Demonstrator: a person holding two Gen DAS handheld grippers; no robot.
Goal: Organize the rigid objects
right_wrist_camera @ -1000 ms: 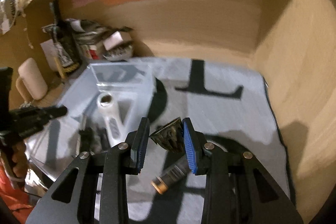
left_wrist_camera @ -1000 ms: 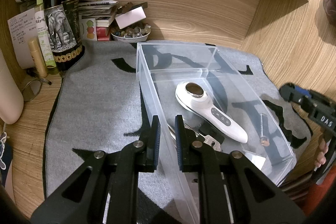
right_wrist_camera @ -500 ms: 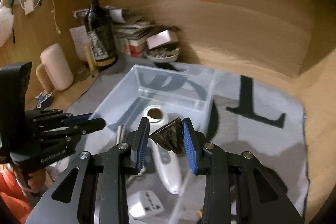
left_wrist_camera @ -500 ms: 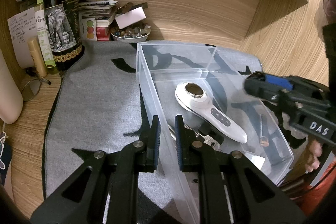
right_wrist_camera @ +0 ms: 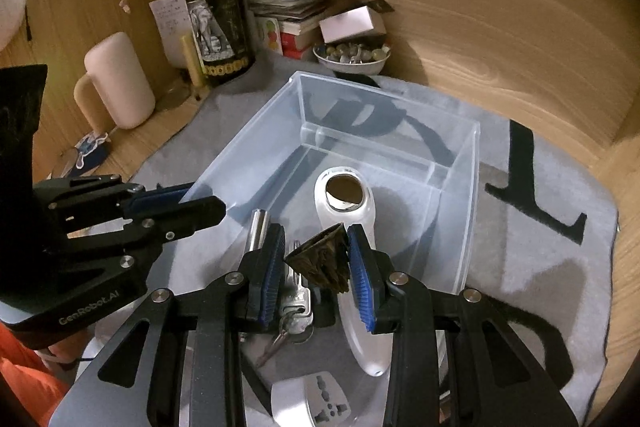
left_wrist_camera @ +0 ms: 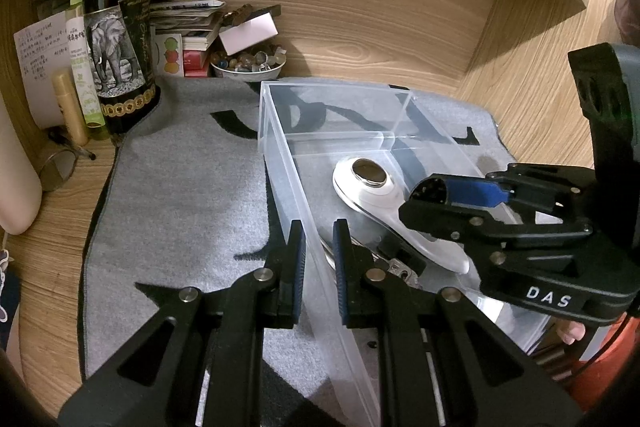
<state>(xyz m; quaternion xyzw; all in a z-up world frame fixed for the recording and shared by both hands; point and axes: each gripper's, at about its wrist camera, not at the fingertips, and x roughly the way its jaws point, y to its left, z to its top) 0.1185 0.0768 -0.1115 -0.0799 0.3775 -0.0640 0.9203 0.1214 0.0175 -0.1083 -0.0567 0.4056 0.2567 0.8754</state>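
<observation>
Overhead, the right gripper (right_wrist_camera: pixel 316 261) pinches a dark cone-shaped object (right_wrist_camera: pixel 320 261) above the clear bin (right_wrist_camera: pixel 468 203); left gripper (left_wrist_camera: pixel 319 263) fingers straddle its wall, slightly spread. Inside: white handheld device (right_wrist_camera: pixel 352 267), keys (right_wrist_camera: pixel 294 311).

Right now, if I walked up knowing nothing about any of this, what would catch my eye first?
Probably the clear plastic storage bin on the grey mat, with a white handheld device lying inside. Above it, the right gripper is shut on a dark brown ridged cone-shaped object, while the left gripper straddles the bin's near wall. At the back left stands a dark wine bottle with an elephant label.
</observation>
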